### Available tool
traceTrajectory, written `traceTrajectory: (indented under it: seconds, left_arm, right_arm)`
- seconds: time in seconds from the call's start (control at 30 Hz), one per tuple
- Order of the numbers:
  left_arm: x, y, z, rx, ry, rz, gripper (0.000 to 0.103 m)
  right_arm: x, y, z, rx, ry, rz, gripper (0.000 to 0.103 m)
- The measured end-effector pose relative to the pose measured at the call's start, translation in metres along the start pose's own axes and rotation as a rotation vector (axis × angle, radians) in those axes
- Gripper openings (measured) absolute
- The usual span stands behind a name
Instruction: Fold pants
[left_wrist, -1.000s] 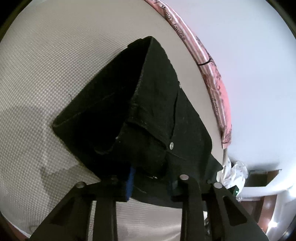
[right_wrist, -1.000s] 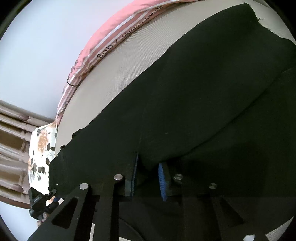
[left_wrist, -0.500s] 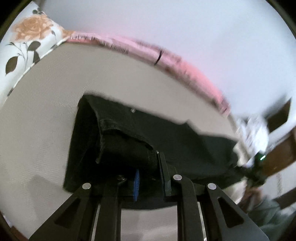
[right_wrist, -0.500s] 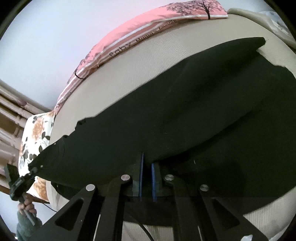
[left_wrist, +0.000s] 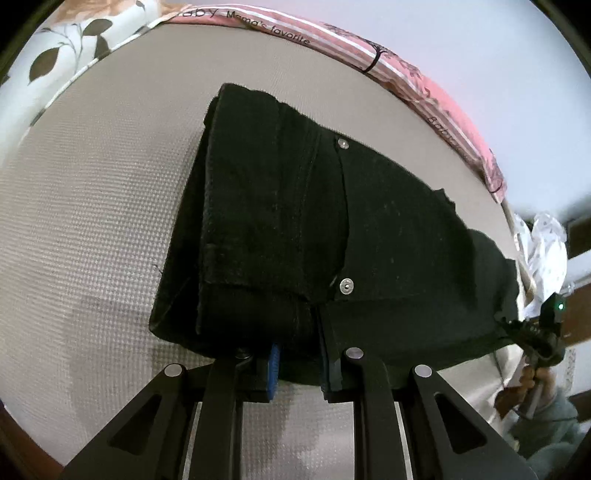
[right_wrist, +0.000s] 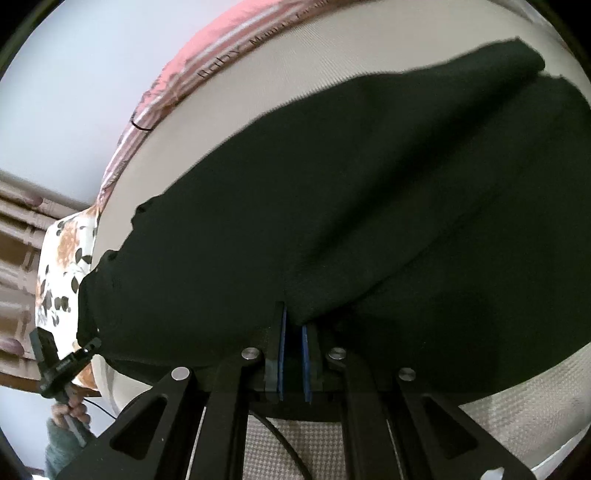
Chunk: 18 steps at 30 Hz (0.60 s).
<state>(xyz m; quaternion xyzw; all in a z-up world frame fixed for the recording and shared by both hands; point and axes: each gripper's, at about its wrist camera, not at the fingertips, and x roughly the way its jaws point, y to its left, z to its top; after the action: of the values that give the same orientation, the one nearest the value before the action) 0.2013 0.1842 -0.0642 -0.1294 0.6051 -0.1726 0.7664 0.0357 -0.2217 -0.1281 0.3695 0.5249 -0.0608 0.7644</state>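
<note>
The pants (left_wrist: 332, 236) lie on the bed (left_wrist: 92, 221), and the left gripper (left_wrist: 299, 360) pinches their thick waistband edge, already doubled lengthwise. In the right wrist view, the right gripper (right_wrist: 292, 350) is clamped narrowly on the leg cloth, so the crosswise folds look still to do.

a bed (left_wrist: 92, 221) with a beige textured cover carries the black pants (left_wrist: 332, 229), spread just beyond the fingers (left_wrist: 271, 363). a pink lettered blanket (left_wrist: 436, 88) lies along its far edge.
</note>
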Motion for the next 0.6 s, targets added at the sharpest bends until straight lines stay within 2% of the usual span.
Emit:
traceTrajectory:
  seconds: [0.07, 0.17, 0.23, 0.3, 0.37, 0.4, 0.53, 0.6]
  left_arm:
    - [-0.002, -0.005, -0.003, 0.021, -0.019, 0.021, 0.02]
    - [-0.007, -0.017, -0.007, 0.053, -0.037, 0.069, 0.021]
    - [-0.011, -0.025, -0.01, 0.066, -0.034, 0.103, 0.024]
    - [-0.016, -0.029, -0.016, 0.069, -0.018, 0.129, 0.04]
    - [-0.022, -0.034, -0.021, 0.095, -0.016, 0.164, 0.054]
    - [-0.026, -0.037, -0.025, 0.113, -0.018, 0.186, 0.056]
    - [-0.047, -0.056, -0.042, 0.191, -0.061, 0.277, 0.056]
    - [-0.058, -0.073, -0.051, 0.24, -0.122, 0.307, 0.056]
  right_arm:
    - [-0.001, 0.0, 0.0, -0.005, -0.003, 0.005, 0.007]
    - [-0.001, 0.004, 0.004, -0.033, 0.018, 0.013, 0.016]
    - [-0.004, 0.004, 0.005, -0.032, 0.03, 0.036, 0.031]
    - [-0.012, -0.001, 0.005, -0.017, 0.019, 0.051, 0.04]
    - [-0.021, -0.011, 0.004, -0.011, 0.013, 0.06, 0.04]
    - [-0.026, -0.017, 0.004, -0.004, 0.013, 0.071, 0.04]
    - [-0.054, -0.054, 0.011, 0.059, -0.054, 0.053, 0.04]
    - [-0.067, -0.077, 0.021, 0.107, -0.102, 0.035, 0.04]
